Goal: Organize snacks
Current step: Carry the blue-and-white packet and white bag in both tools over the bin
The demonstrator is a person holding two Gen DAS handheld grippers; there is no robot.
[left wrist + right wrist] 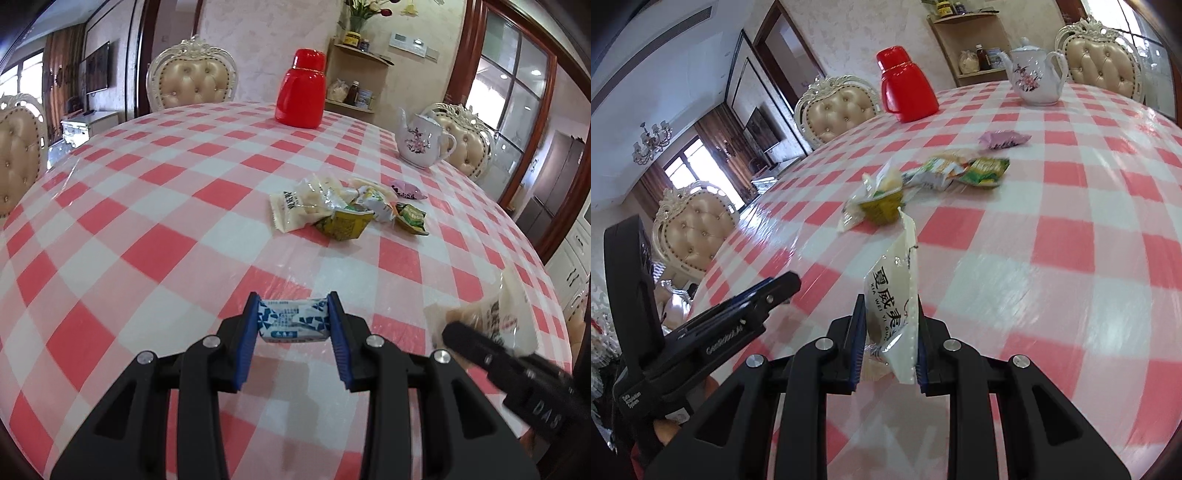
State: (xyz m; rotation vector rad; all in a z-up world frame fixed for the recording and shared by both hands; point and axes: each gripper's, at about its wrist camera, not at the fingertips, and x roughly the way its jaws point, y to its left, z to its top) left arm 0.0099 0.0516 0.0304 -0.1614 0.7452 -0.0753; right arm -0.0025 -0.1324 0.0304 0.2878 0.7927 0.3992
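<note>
Two snacks are already lifted off the checked tablecloth point(155, 206), one per tool. Near the table's close edge, the left gripper point(293, 321) pinches a blue-and-white packet point(293, 319) across its width, while the right gripper point(892, 325) clamps a cream wafer pack point(894, 295) edge-up, probably for carrying. Farther toward the middle lies the loose snack pile point(347, 208), waiting; beyond it stand the red flask point(301, 92) and the teapot point(423, 142).

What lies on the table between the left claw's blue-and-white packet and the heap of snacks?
Nothing: in the left wrist view, only bare checked tablecloth separates the blue-and-white packet from the snack heap.
</note>
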